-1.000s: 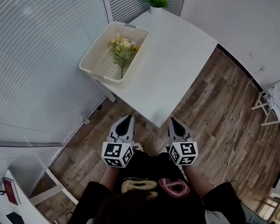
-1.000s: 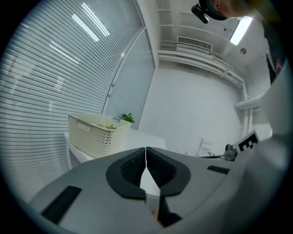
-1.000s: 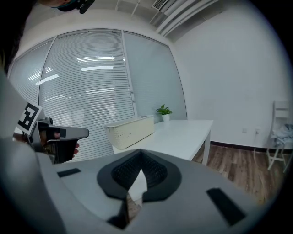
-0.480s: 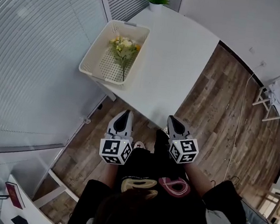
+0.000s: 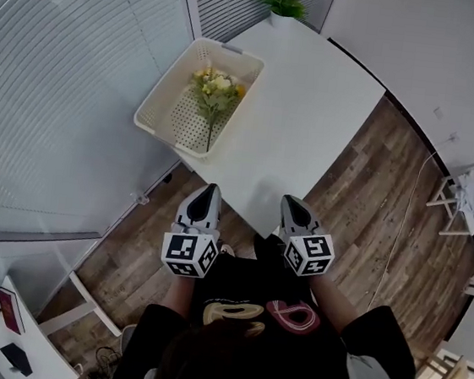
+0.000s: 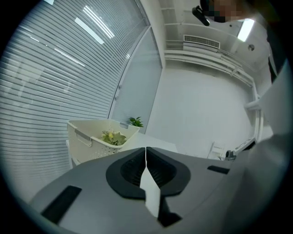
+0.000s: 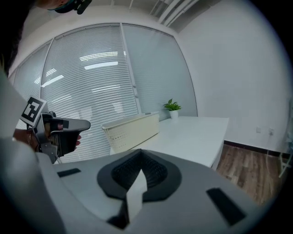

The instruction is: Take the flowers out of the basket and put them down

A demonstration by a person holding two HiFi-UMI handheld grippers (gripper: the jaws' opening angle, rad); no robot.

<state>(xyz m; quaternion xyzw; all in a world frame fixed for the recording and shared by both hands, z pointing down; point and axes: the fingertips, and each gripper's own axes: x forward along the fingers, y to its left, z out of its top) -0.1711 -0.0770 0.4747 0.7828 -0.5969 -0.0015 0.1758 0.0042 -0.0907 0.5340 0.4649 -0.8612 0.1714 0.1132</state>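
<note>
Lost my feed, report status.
Both shut, empty: left tool, right tool, short of the table. The flowers lie in the basket. Path clear.

Yellow and white flowers (image 5: 215, 88) lie inside the cream basket (image 5: 166, 83) full of little holes. The basket sits on a white table (image 5: 314, 108).

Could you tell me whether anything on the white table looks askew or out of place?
Nothing spilled or damaged. The basket sits right at the table's left edge, perhaps slightly over it, with the flowers lying inside.
</note>
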